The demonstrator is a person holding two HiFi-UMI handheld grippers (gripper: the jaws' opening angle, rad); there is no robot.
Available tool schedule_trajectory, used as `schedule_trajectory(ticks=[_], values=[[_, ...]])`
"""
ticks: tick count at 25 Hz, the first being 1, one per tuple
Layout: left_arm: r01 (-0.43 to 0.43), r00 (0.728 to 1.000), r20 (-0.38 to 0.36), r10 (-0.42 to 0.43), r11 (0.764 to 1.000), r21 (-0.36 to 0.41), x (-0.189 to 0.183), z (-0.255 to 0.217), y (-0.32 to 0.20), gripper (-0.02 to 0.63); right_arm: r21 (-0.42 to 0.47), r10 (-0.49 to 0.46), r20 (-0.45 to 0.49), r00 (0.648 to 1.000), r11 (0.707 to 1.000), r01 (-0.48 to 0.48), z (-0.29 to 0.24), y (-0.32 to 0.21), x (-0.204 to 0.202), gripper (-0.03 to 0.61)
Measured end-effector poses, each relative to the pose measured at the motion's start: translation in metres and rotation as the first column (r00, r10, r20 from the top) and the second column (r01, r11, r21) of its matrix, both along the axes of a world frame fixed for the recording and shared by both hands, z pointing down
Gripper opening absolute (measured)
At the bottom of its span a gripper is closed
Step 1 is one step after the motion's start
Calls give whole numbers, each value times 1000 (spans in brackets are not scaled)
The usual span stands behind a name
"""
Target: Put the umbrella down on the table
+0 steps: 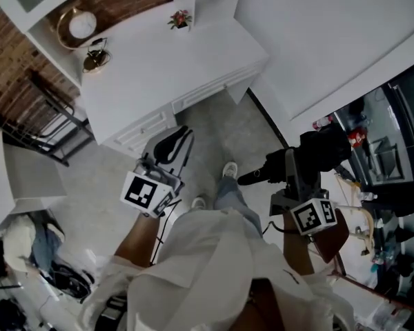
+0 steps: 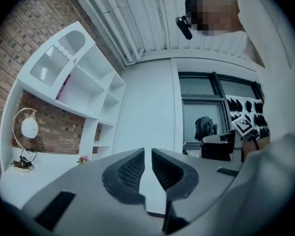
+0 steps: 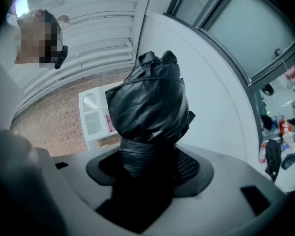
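Observation:
A folded black umbrella is clamped between the jaws of my right gripper, which is shut on it. Its bundled fabric sticks out past the fingertips, and its dark handle end points toward the person's legs. My left gripper is held level at the left with its jaws nearly together and nothing between them. The white table stands ahead of both grippers, beyond the floor.
On the table sit a round lamp, a small brass piece and a little flower pot. A black folding chair stands left of the table. White shelves rise above it. Clutter and a dark window fill the right.

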State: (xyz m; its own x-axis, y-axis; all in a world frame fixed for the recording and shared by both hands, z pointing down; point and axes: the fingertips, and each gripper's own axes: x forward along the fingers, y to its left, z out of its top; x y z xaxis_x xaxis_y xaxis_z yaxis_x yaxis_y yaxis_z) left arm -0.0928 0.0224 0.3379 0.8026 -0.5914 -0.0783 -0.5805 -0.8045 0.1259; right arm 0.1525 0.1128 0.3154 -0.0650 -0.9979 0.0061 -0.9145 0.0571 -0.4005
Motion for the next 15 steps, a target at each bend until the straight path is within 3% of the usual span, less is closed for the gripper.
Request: schedule_trajectory(ticks=[9,15], values=[[41,999,26,-41,999,-2,44,3,-69,61,2,-57,28,998,998,57,14,-82,41,278],[57,997,43,-57,998,6,98,-3,-137,61,-15,-108,50,993,994,109,19,-159,85,278]])
